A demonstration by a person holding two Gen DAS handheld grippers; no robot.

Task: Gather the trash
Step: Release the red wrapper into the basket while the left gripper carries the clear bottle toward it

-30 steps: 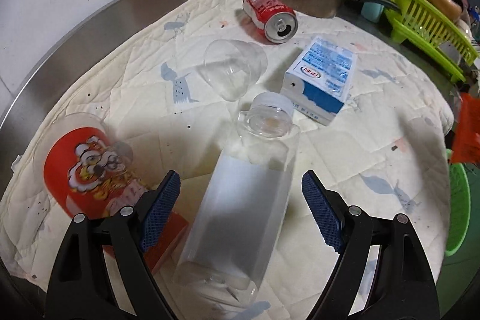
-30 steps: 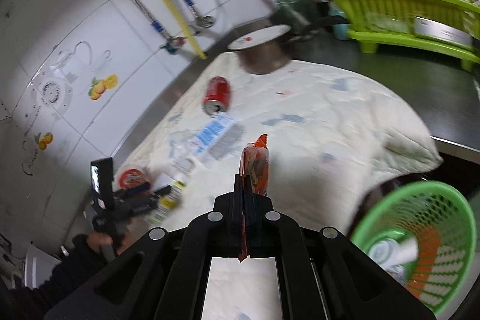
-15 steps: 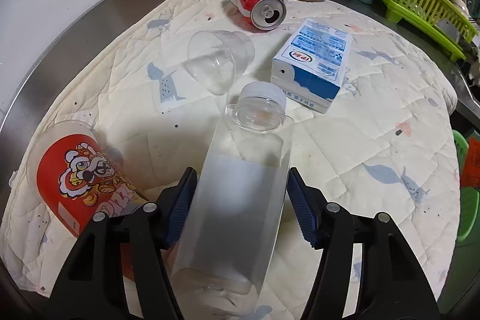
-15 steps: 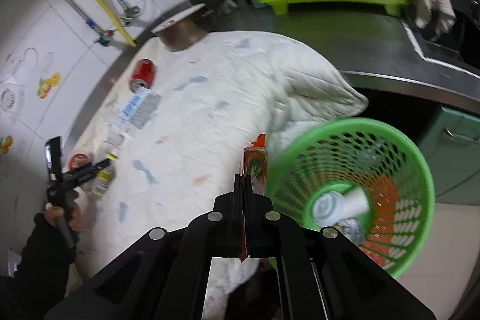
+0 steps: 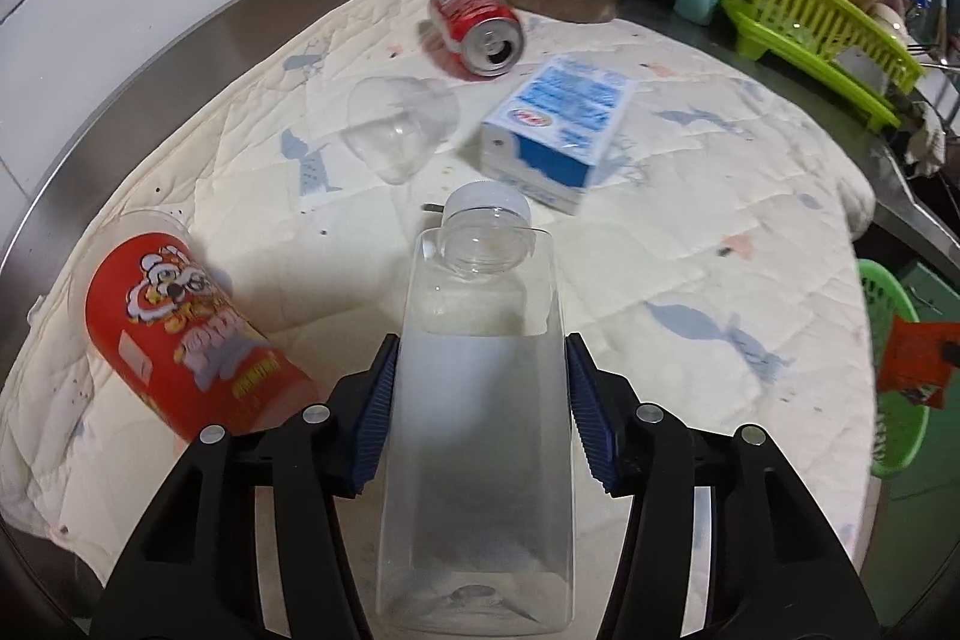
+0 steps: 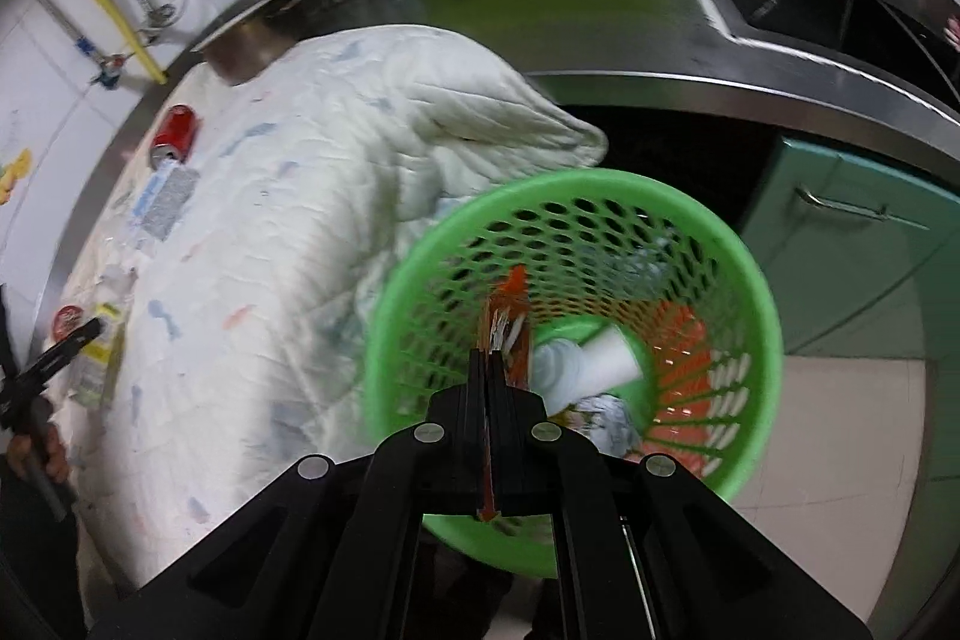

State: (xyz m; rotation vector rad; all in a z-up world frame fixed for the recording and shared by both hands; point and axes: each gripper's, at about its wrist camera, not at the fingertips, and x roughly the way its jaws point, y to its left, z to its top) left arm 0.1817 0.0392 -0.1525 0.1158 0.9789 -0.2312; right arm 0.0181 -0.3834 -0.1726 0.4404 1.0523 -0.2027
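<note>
Left gripper [image 5: 480, 403] had its blue ribbed pads pressed against both flat sides of a clear square plastic bottle [image 5: 477, 436] with a white cap [image 5: 486, 203], which lay on the quilted cloth [image 5: 690, 244] with its base toward the camera. It looked empty, so it was probably very light, thin-walled and smooth; a hard squeeze would likely buckle it, and the mid-body hold on the flat faces seemed the safest against slipping. Close to its left lay a red printed cup [image 5: 180, 334] on its side; farther off were a clear plastic cup [image 5: 399, 130], a blue-and-white carton [image 5: 555, 124] and a red soda can [image 5: 477, 25], all looking light and easy to crush.

Right gripper [image 6: 492, 358] was clamped tight on a thin orange snack wrapper [image 6: 510, 322], limp and flimsy, hanging over the green mesh basket [image 6: 750, 280] beside the counter. That basket already held a white paper cup [image 6: 606, 358] and other scraps.
</note>
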